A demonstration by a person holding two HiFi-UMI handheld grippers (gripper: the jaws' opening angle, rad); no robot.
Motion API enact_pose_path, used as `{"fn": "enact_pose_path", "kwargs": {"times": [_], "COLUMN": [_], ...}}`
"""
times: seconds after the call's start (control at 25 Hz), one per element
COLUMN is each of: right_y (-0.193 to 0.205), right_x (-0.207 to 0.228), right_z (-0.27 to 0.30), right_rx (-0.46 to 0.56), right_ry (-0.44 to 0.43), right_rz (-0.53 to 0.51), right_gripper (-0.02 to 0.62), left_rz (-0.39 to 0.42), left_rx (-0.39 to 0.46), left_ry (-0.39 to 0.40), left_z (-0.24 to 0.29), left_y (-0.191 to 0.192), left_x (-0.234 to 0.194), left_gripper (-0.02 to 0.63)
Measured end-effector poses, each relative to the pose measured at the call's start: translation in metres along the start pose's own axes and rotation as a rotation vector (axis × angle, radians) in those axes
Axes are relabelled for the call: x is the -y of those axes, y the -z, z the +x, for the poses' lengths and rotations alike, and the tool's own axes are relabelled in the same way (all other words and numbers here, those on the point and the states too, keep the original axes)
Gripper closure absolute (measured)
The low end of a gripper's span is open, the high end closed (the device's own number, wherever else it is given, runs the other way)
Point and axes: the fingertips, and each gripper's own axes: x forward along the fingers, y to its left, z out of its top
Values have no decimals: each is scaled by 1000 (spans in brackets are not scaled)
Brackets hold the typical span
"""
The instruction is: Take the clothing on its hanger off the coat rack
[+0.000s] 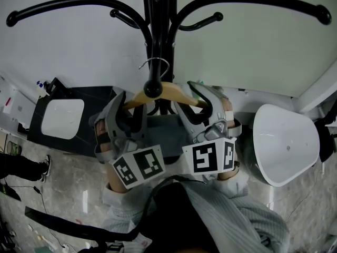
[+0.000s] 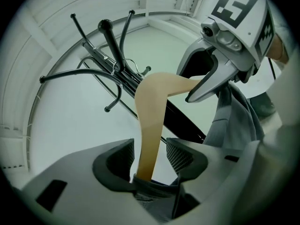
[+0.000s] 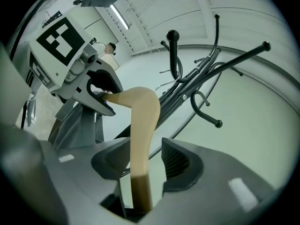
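The wooden hanger (image 1: 176, 93), carrying a soft grey garment (image 2: 234, 121), hangs by its wire hook on the black metal coat rack (image 1: 158, 15). The left tool (image 2: 150, 156) and right tool (image 3: 140, 156) each straddle one hanger arm, jaws wide and not clamped. The wood looks stiff, smooth and light. The cloth may slip, so grip the arms.

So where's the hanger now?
In the head view the wooden hanger hangs mid-picture from the coat rack, one arm between the open jaws of the left gripper, the other between those of the right gripper.
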Motion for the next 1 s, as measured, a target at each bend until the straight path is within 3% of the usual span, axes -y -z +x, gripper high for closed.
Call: {"fn": "enact_pose_path", "kwargs": {"times": [0.12,0.2,0.48,0.76,1.0], "right_y": [1,1,1,-2,-17], "right_x": [-4,-5,-6,-5,7], "right_z": [2,3,1,-3,-20], "right_rx": [-5,-10,-23,-26,3], "right_ry": [-17,-21,-35,-2,39], "right_rz": [-19,-25,-1,3,8], "right_gripper": [461,483,485,486,486], "left_rz": [2,4,33,34,46], "left_rx": [8,9,18,7,46], "left_ry": [18,33,40,31,-1], "left_z": [0,-1,-2,-8,-24], "left_y": [1,1,1,-2,-20], "left_x": [-1,-2,0,-3,-14], "left_gripper": [410,486,499,499,499]}}
